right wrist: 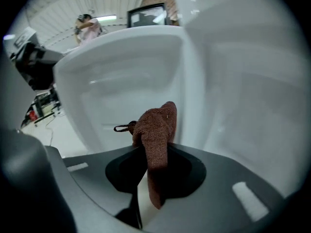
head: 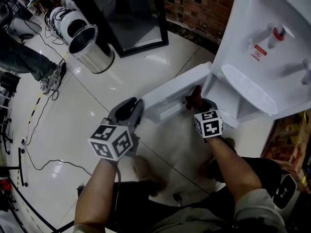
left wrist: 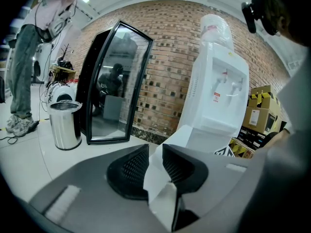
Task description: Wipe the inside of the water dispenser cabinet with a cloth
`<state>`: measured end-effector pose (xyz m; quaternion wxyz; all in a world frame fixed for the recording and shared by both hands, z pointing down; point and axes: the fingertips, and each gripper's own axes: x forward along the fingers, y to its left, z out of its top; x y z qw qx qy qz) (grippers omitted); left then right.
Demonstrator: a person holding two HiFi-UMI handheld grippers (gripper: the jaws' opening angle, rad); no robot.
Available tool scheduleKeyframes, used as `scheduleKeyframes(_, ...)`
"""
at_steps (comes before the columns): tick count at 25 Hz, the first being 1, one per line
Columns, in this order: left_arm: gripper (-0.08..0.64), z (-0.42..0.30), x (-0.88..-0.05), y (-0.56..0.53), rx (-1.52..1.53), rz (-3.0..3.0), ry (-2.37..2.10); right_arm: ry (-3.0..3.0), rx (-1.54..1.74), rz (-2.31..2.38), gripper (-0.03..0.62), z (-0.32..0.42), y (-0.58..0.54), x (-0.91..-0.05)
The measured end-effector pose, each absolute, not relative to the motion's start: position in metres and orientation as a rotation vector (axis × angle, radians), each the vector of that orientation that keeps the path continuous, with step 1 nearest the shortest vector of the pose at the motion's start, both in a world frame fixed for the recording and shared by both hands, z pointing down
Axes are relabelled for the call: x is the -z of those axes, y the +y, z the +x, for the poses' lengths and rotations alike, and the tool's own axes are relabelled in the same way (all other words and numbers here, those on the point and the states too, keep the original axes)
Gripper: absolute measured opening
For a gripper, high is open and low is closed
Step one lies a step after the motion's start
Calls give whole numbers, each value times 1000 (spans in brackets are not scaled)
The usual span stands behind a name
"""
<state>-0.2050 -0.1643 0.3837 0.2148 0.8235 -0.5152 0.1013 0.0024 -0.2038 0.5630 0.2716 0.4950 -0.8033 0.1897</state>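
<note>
The white water dispenser (head: 265, 47) stands at the right with its low cabinet door (head: 175, 96) swung open toward me. My left gripper (head: 137, 109) is shut on the door's free edge; in the left gripper view that white door edge (left wrist: 158, 183) sits pinched between the jaws, with the dispenser (left wrist: 216, 101) beyond. My right gripper (head: 195, 95) is at the cabinet opening, shut on a brown cloth (right wrist: 155, 130) that sticks up past the jaws. The right gripper view shows the door's inner face (right wrist: 126, 81) on the left and the cabinet's white inner wall (right wrist: 252, 110) on the right.
A steel bin (head: 90, 46) and a black-framed glass panel (left wrist: 112, 81) stand on the tiled floor to the left. A person's legs (head: 29, 62) and cables (head: 39, 120) are at far left. Cardboard boxes (left wrist: 260, 110) sit beside the dispenser, against a brick wall (head: 199, 4).
</note>
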Motion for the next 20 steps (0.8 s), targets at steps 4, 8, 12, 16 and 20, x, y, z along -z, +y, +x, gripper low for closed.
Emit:
scheduleKeyframes(4, 81, -204, -384, -164, -281, 2288, -1423, -2360, -313, 946, 92, -86, -155, -555)
scheduleKeyframes(8, 81, -203, -384, -163, -276, 2291, -1414, -2464, -215, 599, 94, -150, -100, -559)
scheduleKeyframes(12, 81, -203, -383, -163, -271, 2288, -1415, -2469, -139, 380, 94, -183, -65, -571)
scheduleKeyframes(16, 81, -204, -383, -163, -266, 2284, -1415, -2428, -105, 373, 94, -190, -73, -584)
scheduleKeyframes(20, 81, -205, -383, -164, -259, 2280, -1423, -2383, -141, 486, 92, -177, -107, -591)
